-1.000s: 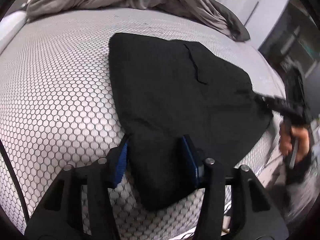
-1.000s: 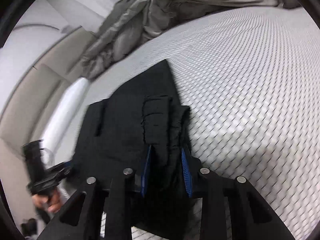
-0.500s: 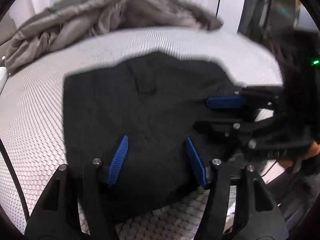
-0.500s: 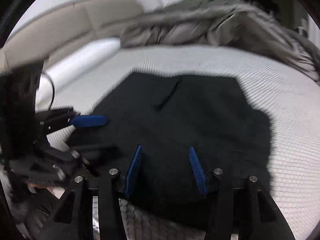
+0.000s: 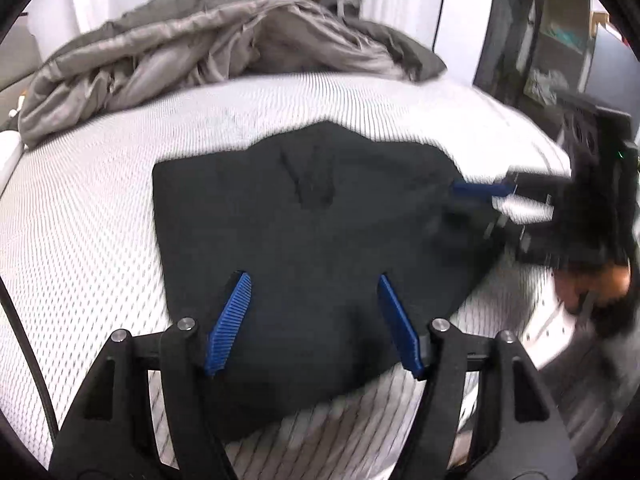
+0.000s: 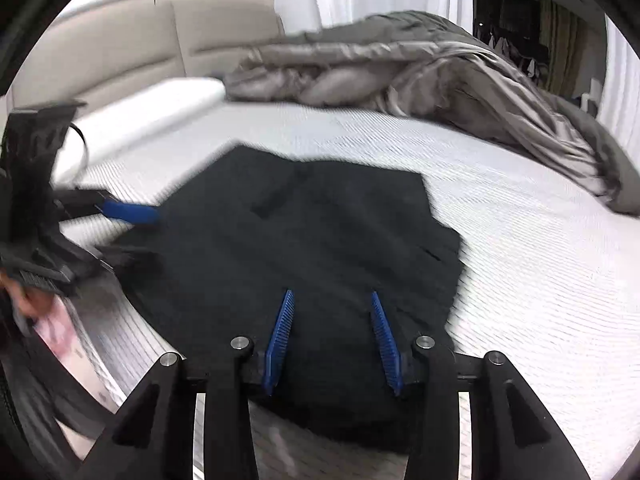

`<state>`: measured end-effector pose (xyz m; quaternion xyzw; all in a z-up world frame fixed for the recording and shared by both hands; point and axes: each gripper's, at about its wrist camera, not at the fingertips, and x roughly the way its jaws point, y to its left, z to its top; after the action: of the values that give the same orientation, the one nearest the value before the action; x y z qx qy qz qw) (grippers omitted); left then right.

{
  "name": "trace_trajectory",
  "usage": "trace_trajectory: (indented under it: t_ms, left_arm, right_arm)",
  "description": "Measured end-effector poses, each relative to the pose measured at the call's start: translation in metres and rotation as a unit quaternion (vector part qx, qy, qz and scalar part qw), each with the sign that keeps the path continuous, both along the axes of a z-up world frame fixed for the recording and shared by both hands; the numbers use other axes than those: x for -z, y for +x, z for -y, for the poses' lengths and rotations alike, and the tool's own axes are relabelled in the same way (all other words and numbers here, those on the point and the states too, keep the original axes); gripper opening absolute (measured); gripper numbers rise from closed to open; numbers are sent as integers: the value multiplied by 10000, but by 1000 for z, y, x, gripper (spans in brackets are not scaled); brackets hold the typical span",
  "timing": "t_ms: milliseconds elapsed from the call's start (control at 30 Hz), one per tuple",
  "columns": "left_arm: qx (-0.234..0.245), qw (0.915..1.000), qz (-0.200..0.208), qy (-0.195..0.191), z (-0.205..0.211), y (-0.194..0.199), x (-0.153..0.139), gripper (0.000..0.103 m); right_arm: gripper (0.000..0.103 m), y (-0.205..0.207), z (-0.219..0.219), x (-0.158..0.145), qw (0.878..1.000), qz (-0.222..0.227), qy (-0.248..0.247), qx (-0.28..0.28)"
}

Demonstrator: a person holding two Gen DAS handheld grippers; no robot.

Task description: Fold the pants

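Observation:
Black pants (image 5: 320, 208), folded into a compact shape, lie flat on the white mattress (image 5: 92, 208). My left gripper (image 5: 313, 280) hovers over their near edge. Its jaws are opening, and the pads are spread above the cloth without pinching it. My right gripper (image 6: 331, 294) is over the near edge of the pants (image 6: 320, 232) on its side. Those jaws are closing, with a clear gap and no fabric caught between them. Each gripper appears blurred in the other's view, at the pants' side edge: the right gripper (image 5: 464, 208) and the left gripper (image 6: 140, 236).
A crumpled grey duvet (image 5: 208, 40) is heaped across the far side of the bed. A white pillow (image 6: 152, 108) and a beige headboard (image 6: 120, 48) lie at the left. The mattress edge runs close in front of both grippers. Dark shelving (image 5: 560, 40) stands beyond the bed.
Both grippers have let go of the cloth they were shut on, rolled toward level and drawn back a little. The pants now rest flat on the mattress.

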<state>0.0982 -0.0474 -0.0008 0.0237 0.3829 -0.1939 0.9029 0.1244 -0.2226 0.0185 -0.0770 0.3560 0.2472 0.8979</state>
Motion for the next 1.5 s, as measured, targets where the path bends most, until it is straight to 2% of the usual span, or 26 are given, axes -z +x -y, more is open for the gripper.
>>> trace_trajectory:
  t_ms: [67,133,167,233,300,333,367,433,500,600,700,767,833,900,933,967,1000,1033,1100,1167,1233,1300,1367,1433,1467,1500]
  left_arm:
    - [-129,9997,-91,164,10,15,8,63]
    - [-170,9988,-263,364,16,30,24,63]
    - [-91,9987,-205,465,20,38,28,63]
    - [147,9981,-40,594,17,32,31,63]
    - [194,9985,-118,498,5,26,30,63]
    - [164,9988,-193,419,-3,22,29,64]
    - [85,9990,-288,342,-10,19,29,64]
    - [-89,9989,-349,309,-18,8,23,64]
    - [-222,9993,-189,226,-19,11,9,64]
    - [-403,9990,150,114,-11,28,-10,64]
    - [-432,9989,-114,144,1,59,-2,64]
    - [-440,9974,-461,324,5,76,17,64]
    - [-339,9980,-377,387,4,75,26,64]
    - [-263,9983,-347,391,-1,70,24,69]
    - [-262,9985,-380,307,-8,67,24,70]
    - [-273,9984,-418,251,-14,65,24,72]
    - [-302,9983,-443,235,-18,64,25,73]
    - [-360,9980,-461,232,-24,62,25,73]
    - [-551,9967,-457,375,-30,54,21,72]
    - [-665,9965,-392,322,-33,48,13,68]
    - [-697,9972,-191,166,-30,48,-1,66]
    - [-668,9977,-1,102,-20,52,-11,64]
    - [-589,9982,30,145,-6,61,-14,59]
    - [-572,9979,-152,281,4,79,-7,50]
    - [-631,9968,-315,366,7,89,-1,41]
    - [-743,9949,-533,424,6,99,9,37]
  right_arm:
    - [41,16,-24,7,9999,-96,57,-21]
    - [41,29,-41,21,9992,-356,-162,-65]
    - [41,33,-46,27,9985,-459,-267,-125]
    - [41,33,-44,32,9972,-298,-630,-261]
    - [37,31,-23,28,9916,90,-1278,178]
    - [36,30,-8,28,9908,124,-1317,294]
    - [37,31,6,27,9911,78,-1251,456]
    - [49,35,22,24,9929,12,-1007,638]
    - [49,35,21,14,9939,52,-793,759]
    - [52,36,3,-5,9962,236,-374,744]
    - [58,51,-26,-3,9984,-80,-133,548]
    - [59,64,-44,12,9975,-378,-474,361]
    - [59,62,-44,20,9914,-196,-1208,468]
    - [59,59,-18,25,9873,-170,-1426,673]
    - [69,58,5,26,9866,-265,-1341,890]
    - [73,57,28,25,9894,-408,-1014,959]
    - [73,57,53,22,9923,-586,-473,980]
    - [73,57,72,19,9911,-632,-278,1137]
    - [72,47,96,13,9861,-445,-402,1551]
    - [70,40,103,3,9824,-228,-394,1811]
    - [67,36,89,-11,9866,-33,-123,1627]
    - [67,34,56,-24,9919,198,0,1254]
    - [67,41,16,-23,9966,104,54,813]
    - [66,56,-25,-10,9987,-140,-27,497]
    - [64,64,-40,-1,9986,-274,-164,433]
    - [62,72,-52,11,9977,-426,-304,424]
